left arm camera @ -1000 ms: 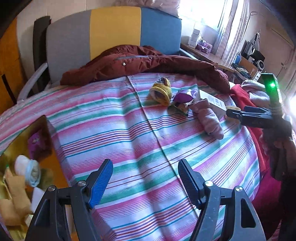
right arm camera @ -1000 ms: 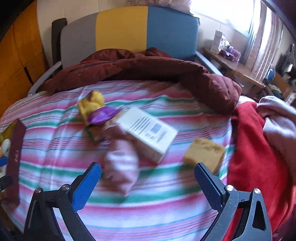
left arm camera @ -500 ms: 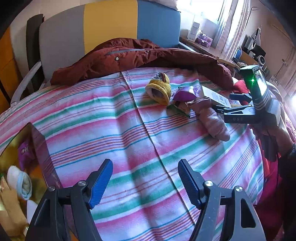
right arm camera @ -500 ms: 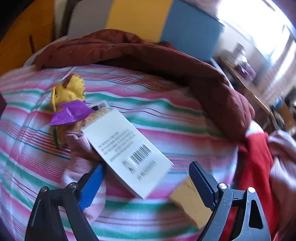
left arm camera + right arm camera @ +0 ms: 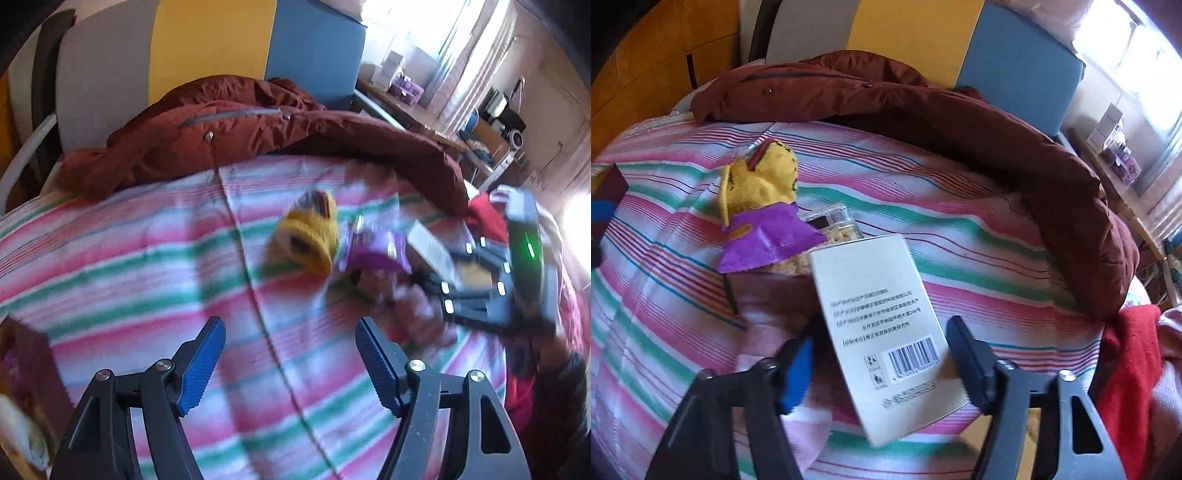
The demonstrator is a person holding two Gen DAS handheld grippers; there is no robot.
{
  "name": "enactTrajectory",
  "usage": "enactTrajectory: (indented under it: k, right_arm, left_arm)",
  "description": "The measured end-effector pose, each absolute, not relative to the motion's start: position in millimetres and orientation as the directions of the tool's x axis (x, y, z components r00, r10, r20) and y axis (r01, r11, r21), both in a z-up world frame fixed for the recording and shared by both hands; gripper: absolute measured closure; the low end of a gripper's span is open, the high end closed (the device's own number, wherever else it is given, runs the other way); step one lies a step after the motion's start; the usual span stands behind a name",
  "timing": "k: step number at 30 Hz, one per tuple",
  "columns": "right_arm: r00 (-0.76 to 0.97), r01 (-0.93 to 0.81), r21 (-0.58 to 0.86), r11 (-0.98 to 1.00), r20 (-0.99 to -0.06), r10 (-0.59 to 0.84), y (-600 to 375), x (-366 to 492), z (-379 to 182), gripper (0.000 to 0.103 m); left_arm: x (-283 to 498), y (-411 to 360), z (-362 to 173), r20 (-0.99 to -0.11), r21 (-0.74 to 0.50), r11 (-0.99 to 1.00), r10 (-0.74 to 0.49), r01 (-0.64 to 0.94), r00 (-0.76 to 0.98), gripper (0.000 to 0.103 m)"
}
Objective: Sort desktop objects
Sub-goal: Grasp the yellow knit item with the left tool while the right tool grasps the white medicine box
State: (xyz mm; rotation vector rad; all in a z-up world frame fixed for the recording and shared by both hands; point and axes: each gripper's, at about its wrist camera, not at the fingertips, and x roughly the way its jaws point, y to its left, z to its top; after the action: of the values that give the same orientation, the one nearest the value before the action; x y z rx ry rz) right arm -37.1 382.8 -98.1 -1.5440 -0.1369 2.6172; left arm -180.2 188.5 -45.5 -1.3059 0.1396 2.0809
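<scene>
Closing around the white box [image 5: 882,332], the right gripper [image 5: 882,354] has its fingers on either side of the box's barcode end, in the lower middle of the right wrist frame; the black finger [image 5: 967,362] sits at the box's right edge, while the blue finger [image 5: 798,369] stands just off the left edge, so firm contact is not yet evident. The box lies on the striped bedspread [image 5: 960,236], its far end resting against a purple wrapper [image 5: 768,236] and a yellow sock [image 5: 764,177]. Good practice, by judgement: centre the fingers across the box's short width, squeeze until both pads bear flat, then lift straight up so the wrapper is not dragged along. The left gripper [image 5: 291,362] hovers over bare bedspread at lower centre of its frame, fingers wide and holding nothing.
</scene>
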Motion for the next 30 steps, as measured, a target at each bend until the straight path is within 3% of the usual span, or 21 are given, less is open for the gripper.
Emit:
enactTrajectory:
  k: [4,12,21,23,25,28,30]
  right_arm:
    - [-0.471,-0.04,-0.107,-0.993,-0.875,0.114,382.7,-33.0,-97.1,0.051]
    - [-0.47,-0.061,-0.018,-0.998,-0.881,0.045,394.8,-31.3,-98.5,0.052]
    - [-0.464,-0.073,0.01,-0.997,-0.885,0.025,400.5,-32.3,-101.0,0.051]
    - [-0.465,-0.077,0.02,-0.997,-0.885,0.018,402.3,-31.3,-100.6,0.051]
    - [-0.465,-0.071,0.013,-0.997,-0.885,0.022,400.6,-30.4,-99.5,0.053]
    - [-0.484,-0.055,0.02,-0.998,-0.875,0.01,397.4,-29.9,-93.2,0.053]
    - [-0.51,-0.05,0.04,-0.998,-0.86,-0.009,397.2,-27.3,-85.3,0.053]
  left_arm:
    - [-206.8,208.3,-45.8,-0.813,-0.282,-0.763,0.512,-0.581,-0.277,0.03]
    - [-258.4,247.4,-70.1,-0.81,-0.375,-0.761,0.547,-0.53,-0.211,0.03]
    - [-271.4,282.6,-99.1,-0.842,-0.357,-0.759,0.514,-0.544,-0.165,0.031]
    - [-266.2,285.4,-98.7,-0.842,-0.335,-0.752,0.509,-0.568,-0.177,0.036]
    - [-260.5,289.5,-98.9,-0.846,-0.324,-0.734,0.507,-0.597,-0.164,0.055]
    - [-248.4,286.8,-95.0,-0.844,-0.295,-0.722,0.504,-0.627,-0.184,0.064]
    - [-243.6,272.7,-90.4,-0.827,-0.323,-0.73,0.527,-0.602,-0.195,0.065]
